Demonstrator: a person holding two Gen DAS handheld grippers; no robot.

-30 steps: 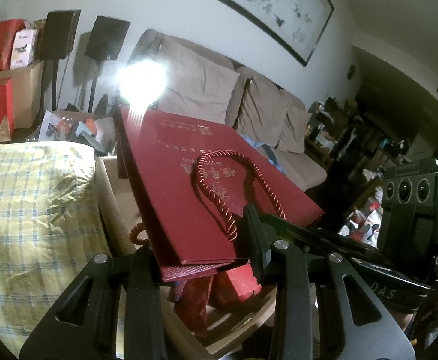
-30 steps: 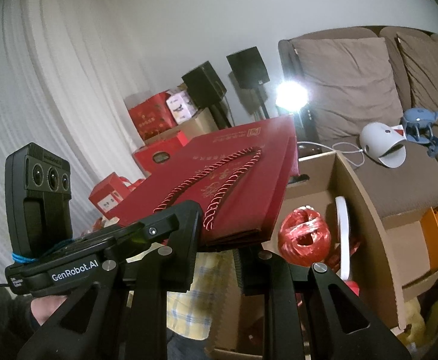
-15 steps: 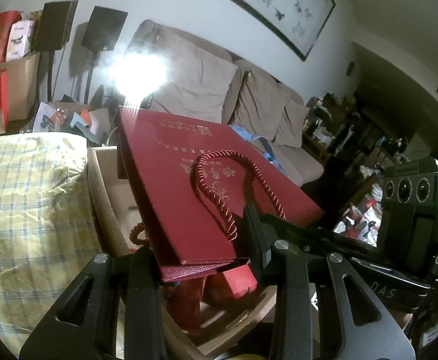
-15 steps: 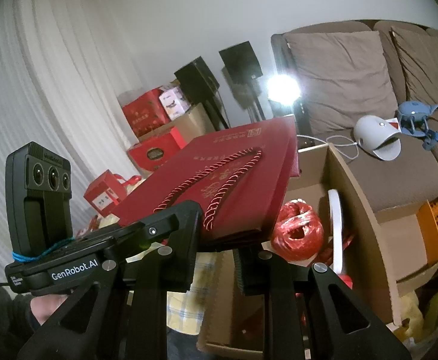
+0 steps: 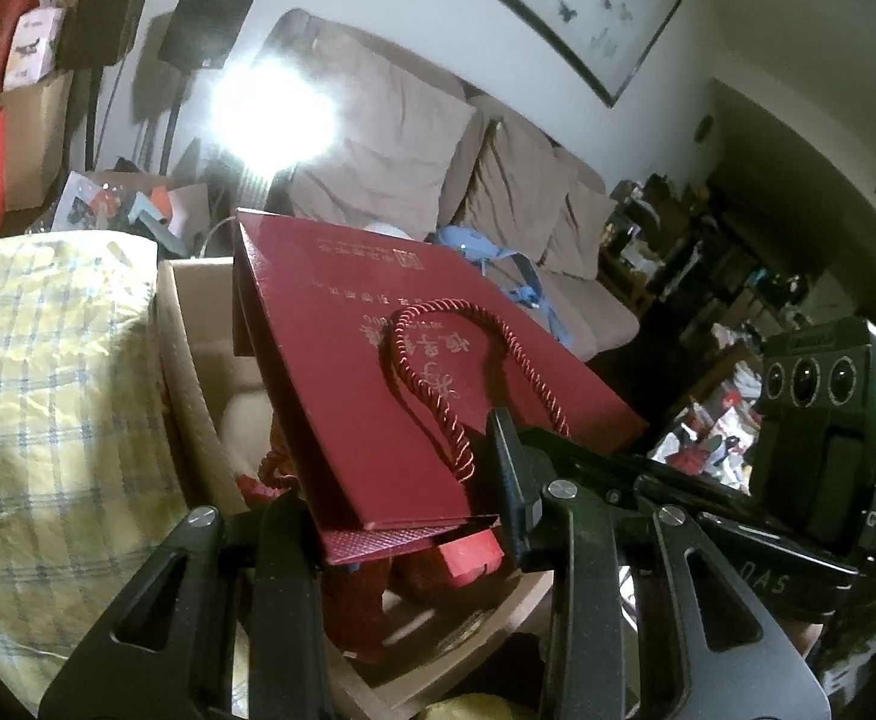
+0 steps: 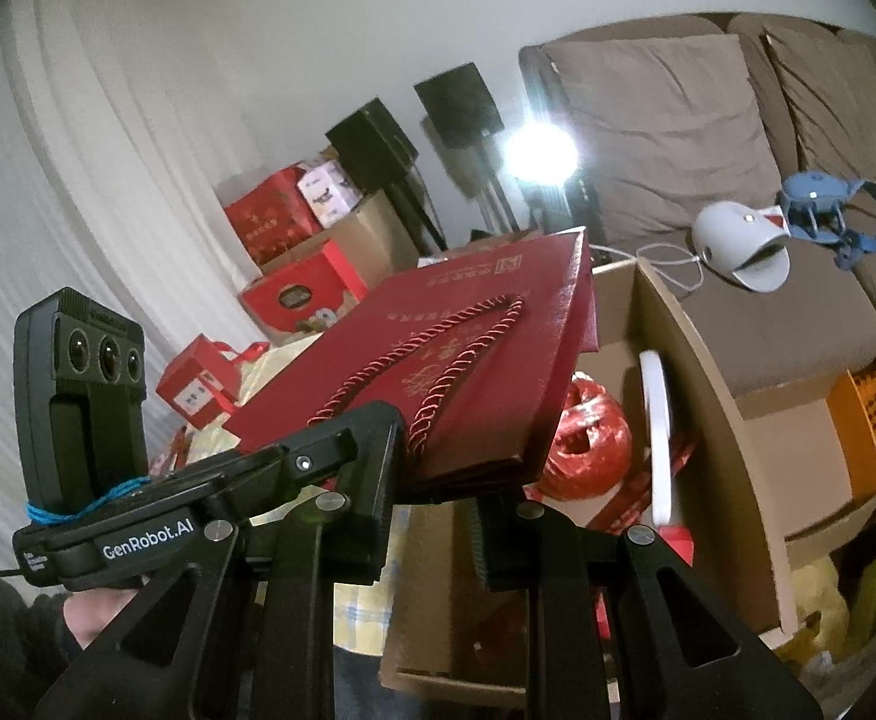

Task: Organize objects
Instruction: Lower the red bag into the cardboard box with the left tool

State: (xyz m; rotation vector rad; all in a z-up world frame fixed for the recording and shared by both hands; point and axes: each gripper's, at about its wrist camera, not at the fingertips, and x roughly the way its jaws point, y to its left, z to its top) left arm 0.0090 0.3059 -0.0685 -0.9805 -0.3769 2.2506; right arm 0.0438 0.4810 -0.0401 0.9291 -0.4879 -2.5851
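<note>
The flat dark-red gift bag (image 5: 378,372) lies tilted across the middle of the left wrist view, its twisted red rope handle (image 5: 438,384) looped on the upper face with gold characters under it. Its near edge sits at the bottom centre of that frame, pinched between the two fingers of the left claw (image 5: 402,516), which is closed on the bag. In the right wrist view the same bag (image 6: 468,360) fills the centre, and the right claw (image 6: 438,504) is narrowed onto its near edge from the other corner, so both claws hold the bag in the air.

Directly beneath the bag is an open cardboard box (image 6: 702,396), its brown wall running down the right of centre in the right wrist view. Inside it a red ball of plastic twine (image 6: 588,438) sits just below the bag's edge, with a white ring-shaped object (image 6: 657,420) upright beside it. To the left of the box in the left wrist view lies a yellow checked cloth (image 5: 42,396).

Behind, a brown sofa (image 5: 498,192) spans the upper middle, with a bright lamp glare (image 5: 270,114) at its left end. Red gift boxes (image 6: 282,264) are stacked at the centre left of the right wrist view.
</note>
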